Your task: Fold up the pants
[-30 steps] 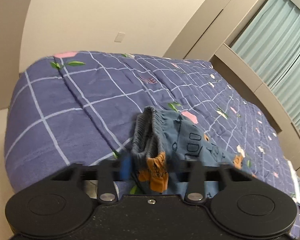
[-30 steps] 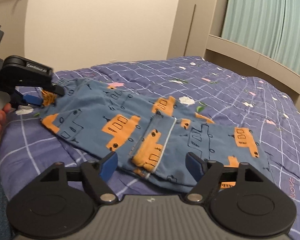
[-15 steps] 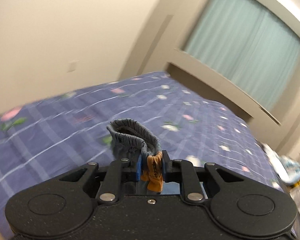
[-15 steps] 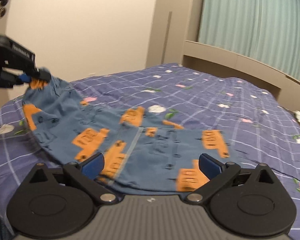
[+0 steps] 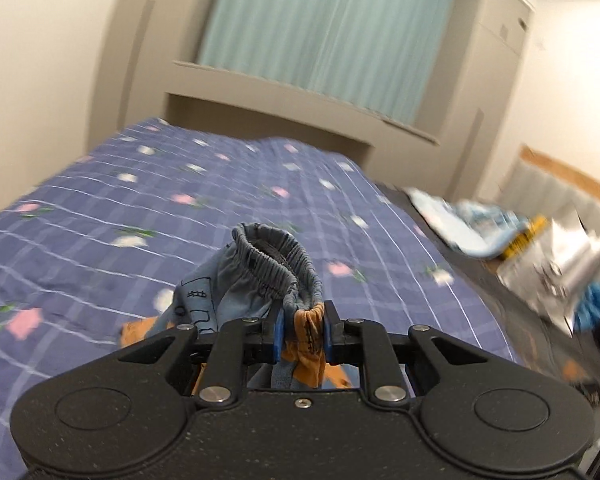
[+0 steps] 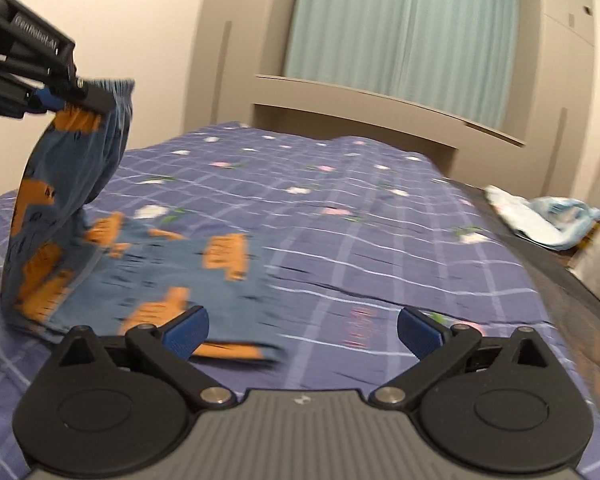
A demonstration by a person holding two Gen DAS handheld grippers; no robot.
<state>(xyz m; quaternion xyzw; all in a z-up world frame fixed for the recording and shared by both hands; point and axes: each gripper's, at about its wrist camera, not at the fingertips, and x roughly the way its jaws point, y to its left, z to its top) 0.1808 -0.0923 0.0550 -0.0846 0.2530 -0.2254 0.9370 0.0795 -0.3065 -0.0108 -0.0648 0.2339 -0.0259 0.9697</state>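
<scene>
The pants (image 6: 148,276) are blue with orange vehicle prints and lie on the purple checked bed (image 6: 379,248). My left gripper (image 5: 301,334) is shut on the pants' elastic waistband (image 5: 278,264) and holds it high above the bed; it shows at the upper left of the right wrist view (image 6: 76,90), with the waist end hanging down from it. The leg ends stay flat on the bed. My right gripper (image 6: 301,330) is open and empty, low over the bed, with its left finger over the hem of the legs.
A beige headboard ledge (image 6: 379,92) and teal curtains (image 6: 403,28) stand beyond the bed. Crumpled light-blue cloth (image 6: 539,220) and silvery packaging (image 5: 567,264) lie on a dark surface at the bed's right side. A wall rises on the left.
My left gripper closed on the waistband and lifted it up off the bed, swinging toward the right. The right gripper shifted right along the legs and opened wider.
</scene>
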